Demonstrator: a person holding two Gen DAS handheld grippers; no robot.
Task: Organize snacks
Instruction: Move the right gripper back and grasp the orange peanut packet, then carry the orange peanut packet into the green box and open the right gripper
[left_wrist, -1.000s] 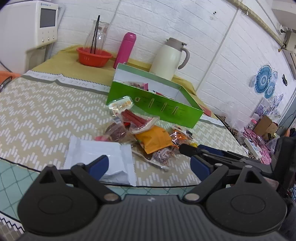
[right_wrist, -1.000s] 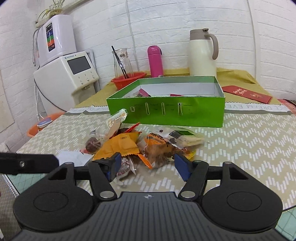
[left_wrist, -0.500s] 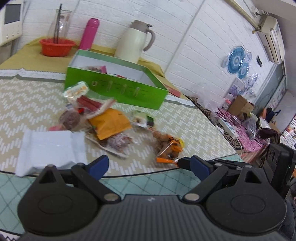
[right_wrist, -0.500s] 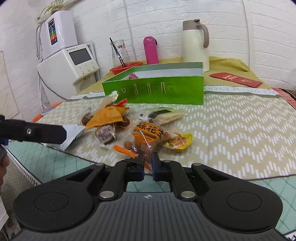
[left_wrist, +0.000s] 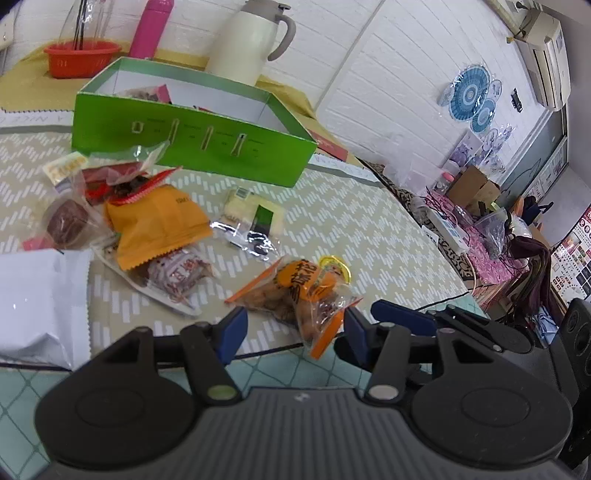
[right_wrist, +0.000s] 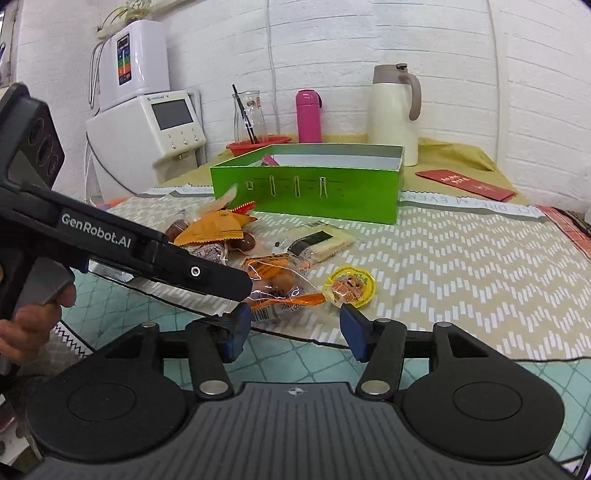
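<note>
Now we see our left gripper (left_wrist: 293, 328) closing around the orange-trimmed snack bag (left_wrist: 295, 295) (pads not yet pressing), right gripper (right_wrist: 293, 325) opening, nothing gripped, green box (right_wrist: 332, 199) behind.

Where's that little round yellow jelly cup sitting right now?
In the right wrist view the yellow jelly cup lies on the tablecloth in front of the green box, touching the clear orange-sealed snack bag.
</note>
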